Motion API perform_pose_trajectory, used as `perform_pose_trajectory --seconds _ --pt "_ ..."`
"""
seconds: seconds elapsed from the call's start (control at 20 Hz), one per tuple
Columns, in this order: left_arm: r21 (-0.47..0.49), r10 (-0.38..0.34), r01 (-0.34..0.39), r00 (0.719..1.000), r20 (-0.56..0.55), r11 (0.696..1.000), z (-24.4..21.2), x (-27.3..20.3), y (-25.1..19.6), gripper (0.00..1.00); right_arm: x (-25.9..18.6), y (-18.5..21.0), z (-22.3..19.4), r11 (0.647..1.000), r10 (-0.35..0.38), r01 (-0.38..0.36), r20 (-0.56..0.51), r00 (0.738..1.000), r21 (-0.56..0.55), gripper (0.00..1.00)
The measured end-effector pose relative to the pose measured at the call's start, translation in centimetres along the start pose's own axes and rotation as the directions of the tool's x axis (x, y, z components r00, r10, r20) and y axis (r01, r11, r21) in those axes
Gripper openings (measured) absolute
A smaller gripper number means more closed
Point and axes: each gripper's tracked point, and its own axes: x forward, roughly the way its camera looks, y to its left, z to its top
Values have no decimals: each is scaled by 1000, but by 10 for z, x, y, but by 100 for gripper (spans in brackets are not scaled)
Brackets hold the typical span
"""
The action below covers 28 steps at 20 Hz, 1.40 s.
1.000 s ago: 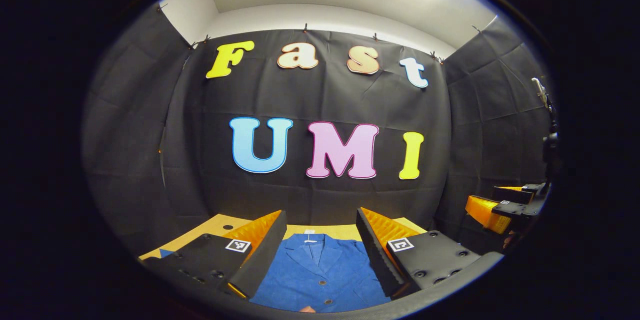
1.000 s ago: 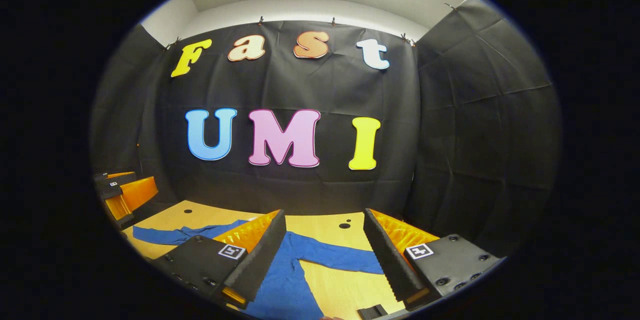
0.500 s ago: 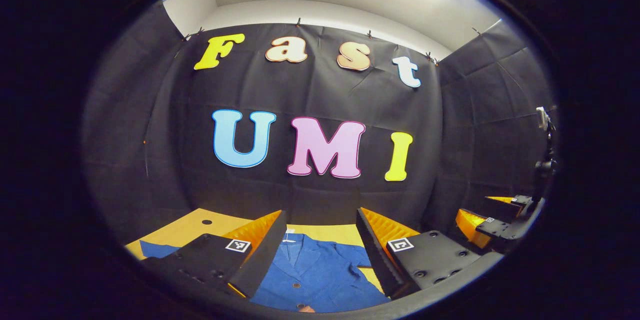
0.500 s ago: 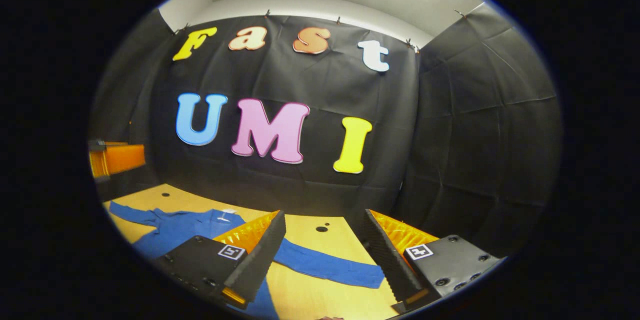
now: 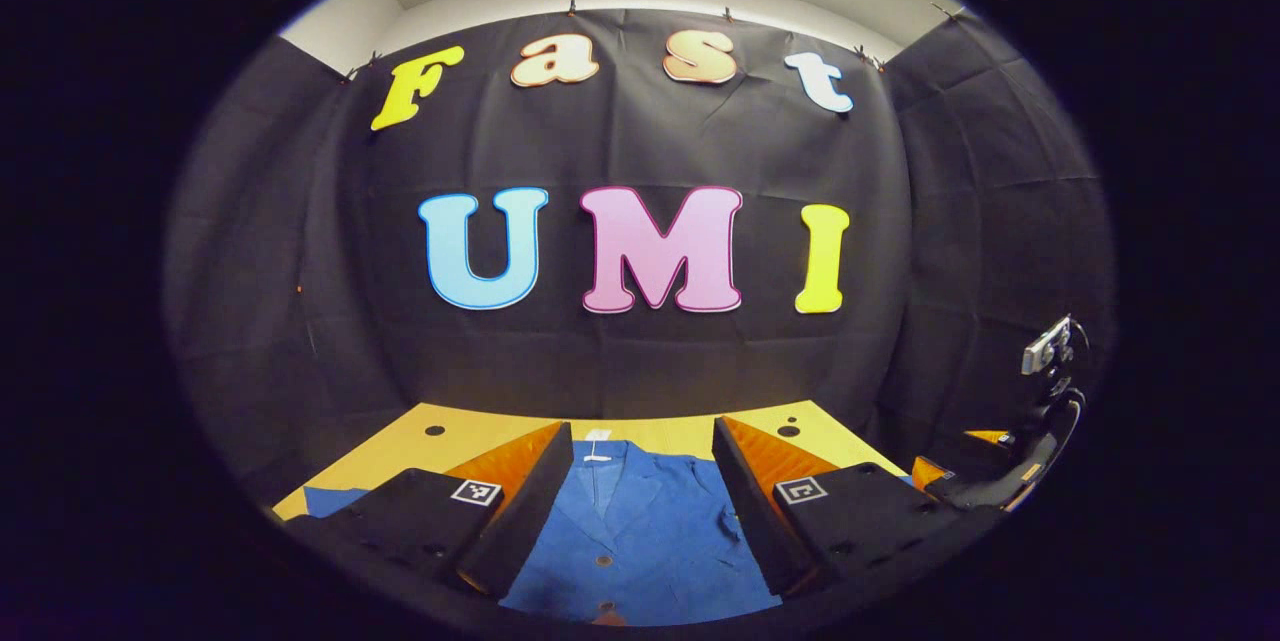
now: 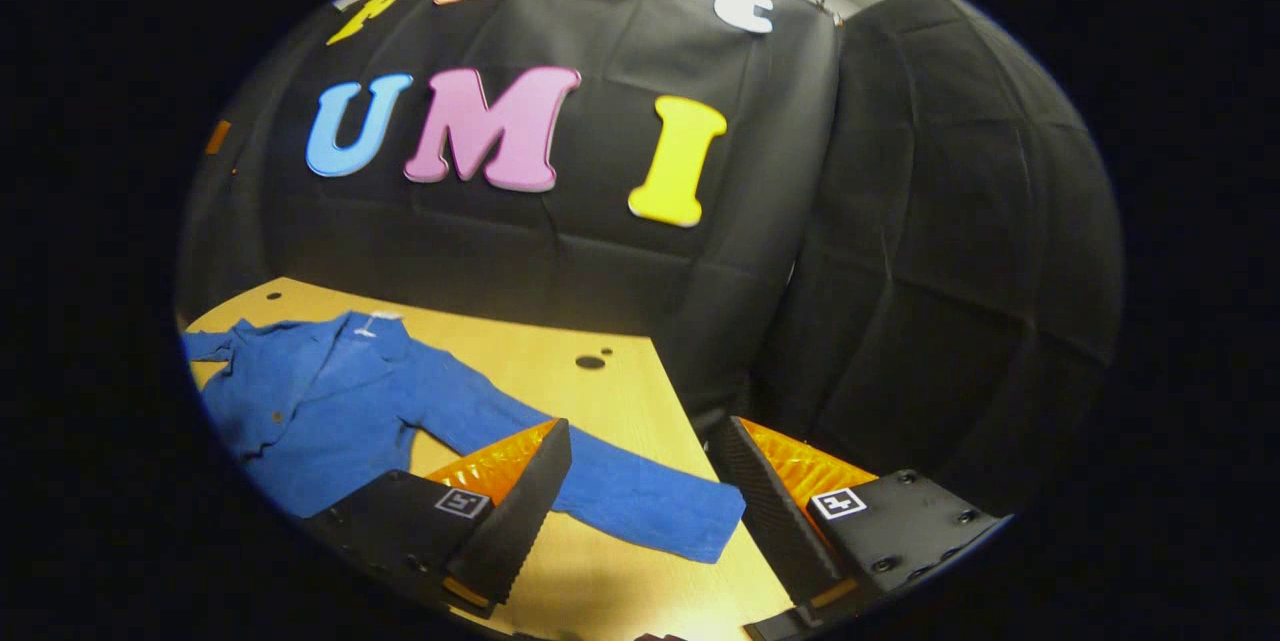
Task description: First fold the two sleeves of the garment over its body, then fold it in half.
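The booth's black cloth wall point(image 5: 640, 361) stood behind everything I saw, and below it lay the wooden table point(image 6: 560, 376), with small dark holes near its far edge. On the table the blue garment point(image 6: 330, 401) lay flat and face up, collar toward the wall, its buttoned front showing; in the right gripper view its sleeve point(image 6: 620, 491) stretched out sideways over the bare wood, away from the body and not yet folded over it, the cuff near the table's edge. I held the left claw point(image 5: 640, 501) level above the garment's chest, pointing toward the collar, its two fingers spread wide with the buttoned front showing between them and nothing pinched. I held the right claw point(image 6: 640, 506) out to the side and tipped downward, aimed at the outstretched sleeve; its fingers too were spread apart, gripping nothing, with the sleeve's lower part and cuff lying between them in that view, though I could not tell whether they touched the cloth. In the left gripper view the right claw showed low at the far right edge.
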Motion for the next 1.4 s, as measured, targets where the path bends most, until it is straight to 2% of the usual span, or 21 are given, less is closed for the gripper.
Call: perform_pose_trajectory --seconds 0.05,0.1,0.15,0.2,0.25,0.4,0.6,0.7,0.75,0.8,0.85,0.9,1.05,1.1,1.2,1.25,1.35,1.4 --pt "-16 10 -10 1000 -18 1000 -1 4 -4 82 16 -7 -17 999 -2 4 -55 998 36 100" --pt "-37 14 -15 1000 -27 999 1 8 -9 82 33 -12 -36 997 2 7 -120 993 72 92" --pt "-56 15 -16 999 -30 998 2 11 -15 82 44 -21 -54 995 -11 27 -168 986 94 92" --pt "-63 10 -12 1000 -30 998 4 16 -20 82 56 -28 -69 992 -17 43 -215 977 115 92" --pt "-58 4 -6 1000 -30 998 2 20 -26 82 67 -36 -79 988 -29 65 -249 968 139 100" --pt "-40 6 -7 1000 -30 999 2 29 -34 82 88 -50 -105 972 -41 120 -358 933 201 100" --pt "-5 -23 23 1000 7 1000 14 34 -42 82 100 -49 -129 970 -49 145 -431 901 193 100" --pt "3 -28 28 1000 0 1000 10 34 -37 82 96 -45 -145 975 -45 144 -486 873 169 100" --pt "0 -31 31 1000 -6 1000 7 35 -34 82 99 -47 -139 976 -59 149 -462 885 162 92" --pt "-5 -28 28 1000 -13 1000 5 35 -29 82 100 -45 -141 974 -59 151 -453 890 171 100" --pt "-10 -25 25 999 -23 1000 1 36 -25 82 94 -45 -144 973 -54 152 -469 882 173 92" --pt "-15 -20 19 999 -35 1000 -2 37 -21 82 95 -45 -141 972 -58 154 -457 888 175 100" --pt "-27 -2 1 999 -35 1000 -2 35 -6 82 98 -46 -141 974 -54 143 -439 897 173 100" --pt "-26 0 -1 999 -33 1000 -1 35 -3 82 96 -45 -141 972 -52 148 -444 895 185 91" --pt "-19 4 -5 999 -33 1000 -4 36 2 82 96 -45 -141 969 -56 159 -454 889 191 89" --pt "-18 6 -7 999 -33 1000 -5 35 4 82 96 -45 -141 969 -51 155 -458 888 193 98" --pt "-23 11 -11 999 -30 1000 -3 34 7 82 99 -43 -140 970 -59 160 -459 886 185 68" --pt "-24 13 -14 1000 -26 1000 -2 33 8 82 101 -43 -140 969 -57 160 -460 886 187 66"
